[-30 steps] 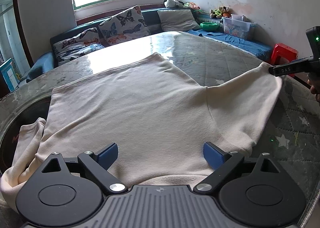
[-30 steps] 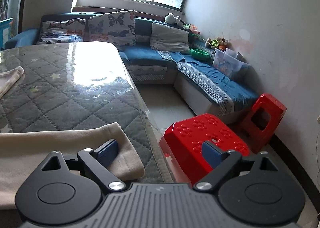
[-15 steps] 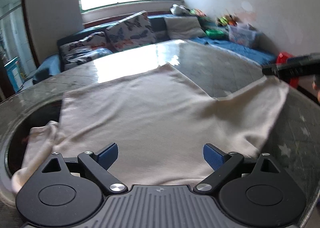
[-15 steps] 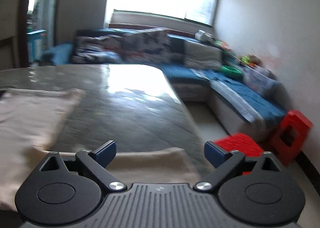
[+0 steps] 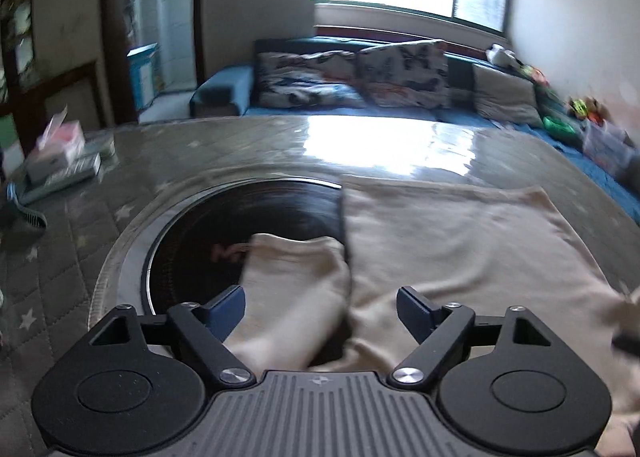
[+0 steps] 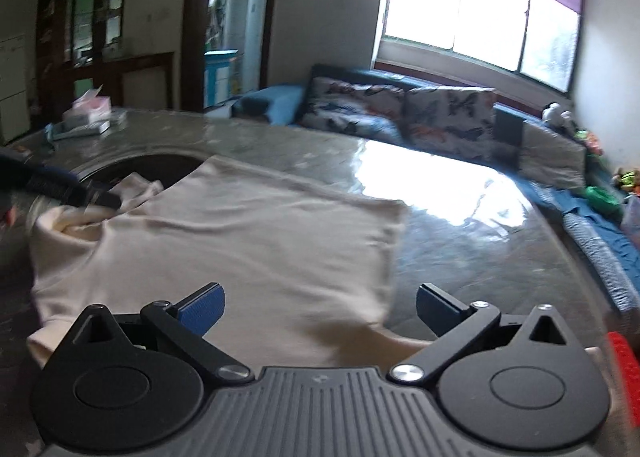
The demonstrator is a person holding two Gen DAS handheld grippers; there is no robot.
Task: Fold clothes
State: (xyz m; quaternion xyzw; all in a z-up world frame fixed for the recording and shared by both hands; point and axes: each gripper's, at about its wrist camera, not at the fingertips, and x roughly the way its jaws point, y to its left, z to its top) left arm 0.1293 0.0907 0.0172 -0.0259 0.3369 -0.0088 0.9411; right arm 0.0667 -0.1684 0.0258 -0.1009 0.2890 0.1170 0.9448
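A cream sweatshirt (image 5: 460,253) lies spread on the table; it also shows in the right wrist view (image 6: 256,249). One sleeve (image 5: 296,281) lies bunched over the dark round inset. My left gripper (image 5: 320,307) is open, low over that sleeve, which runs between its blue pads. My right gripper (image 6: 318,305) is open above the garment's near right part and holds nothing. The left gripper's dark tip (image 6: 72,187) shows in the right wrist view at the sleeve on the far left.
The table (image 5: 60,257) has a grey quilted star cover under glass, with a black round inset (image 5: 248,213). A tissue box and books (image 5: 60,157) sit far left. A blue sofa with butterfly cushions (image 5: 360,73) runs behind. A red stool (image 6: 626,361) stands at the right.
Both grippers have swung left. The left one left the body and now sits over the left sleeve. The right one has moved off the right sleeve end toward the body.
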